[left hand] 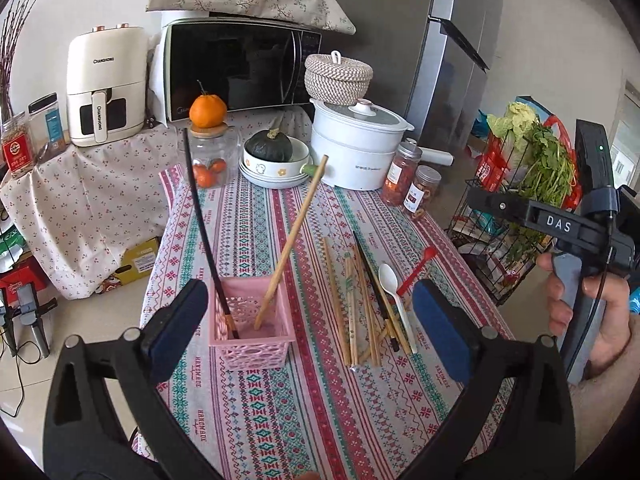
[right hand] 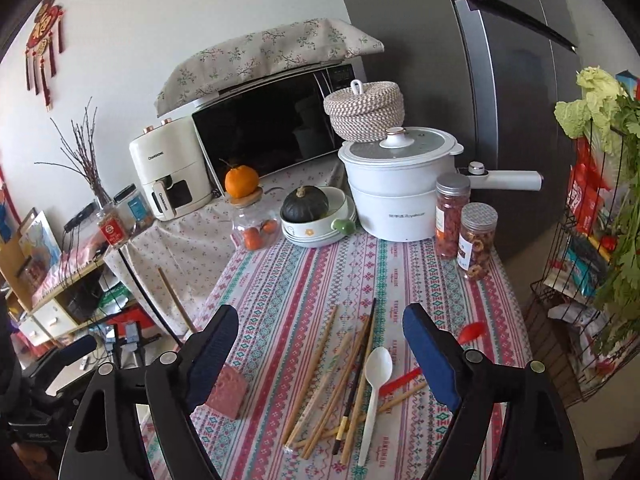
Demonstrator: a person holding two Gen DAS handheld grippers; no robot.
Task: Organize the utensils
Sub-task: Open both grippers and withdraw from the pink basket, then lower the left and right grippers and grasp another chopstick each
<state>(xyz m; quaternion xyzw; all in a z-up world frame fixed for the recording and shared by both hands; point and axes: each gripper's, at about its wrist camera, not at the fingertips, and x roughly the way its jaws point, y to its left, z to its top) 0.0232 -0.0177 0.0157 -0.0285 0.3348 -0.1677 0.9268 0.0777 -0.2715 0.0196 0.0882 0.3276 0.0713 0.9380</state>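
Observation:
A pink lattice basket [left hand: 253, 334] stands on the patterned tablecloth [left hand: 280, 408] and holds one black chopstick [left hand: 204, 232] and one bamboo chopstick [left hand: 294, 240], both leaning. My left gripper [left hand: 310, 332] is open and empty, hovering above the basket. Right of the basket lies a pile of bamboo chopsticks [left hand: 352, 304], a black chopstick [left hand: 374, 280], a white spoon [left hand: 394, 292] and a red spoon [left hand: 418, 270]. My right gripper [right hand: 320, 360] is open and empty above that pile [right hand: 328, 384]; the white spoon [right hand: 374, 384] and red spoon [right hand: 404, 380] lie below it. The basket [right hand: 228, 392] shows partly behind its left finger.
At the table's far end stand a white pot [left hand: 356, 148], stacked bowls with a squash [left hand: 276, 160], a glass jar with oranges [left hand: 210, 156] and two snack jars [left hand: 412, 180]. A microwave [left hand: 240, 68] and air fryer [left hand: 106, 88] sit behind. A wire rack with vegetables [left hand: 532, 184] stands right.

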